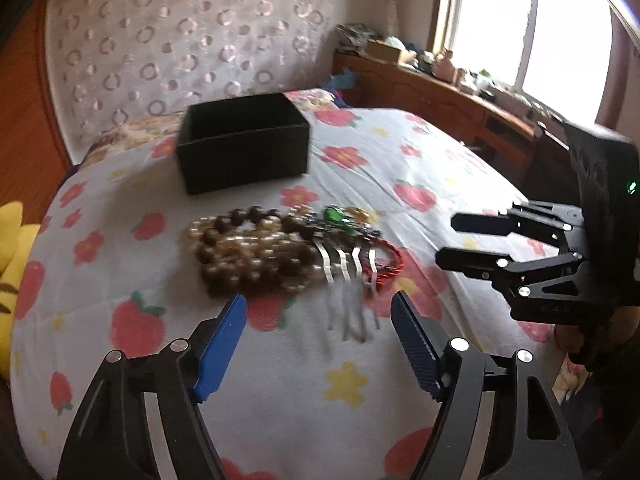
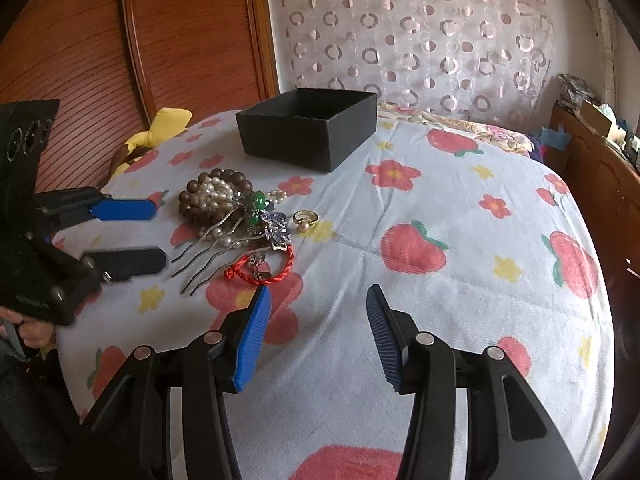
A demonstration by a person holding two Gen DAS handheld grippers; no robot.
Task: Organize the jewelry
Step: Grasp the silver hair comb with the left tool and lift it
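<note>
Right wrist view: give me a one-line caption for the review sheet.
Open right gripper and left gripper near a jewelry pile and gold ring on a floral bedspread, before an open black box.

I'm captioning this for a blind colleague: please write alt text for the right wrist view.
A heap of bead and pearl bracelets, a silver hair comb, a red cord bracelet and a gold ring lies on a strawberry-print bedspread before a black box; both grippers, right and left, are open.

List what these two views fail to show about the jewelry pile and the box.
- Black box floor: hidden by its own walls in both views.
- Jewelry pile: smeared by blur in the left wrist view; its pieces run together.
- Bead bracelet: partly covered by pearls and hair comb in the right wrist view.
- Gold ring: too small for detail.
</note>
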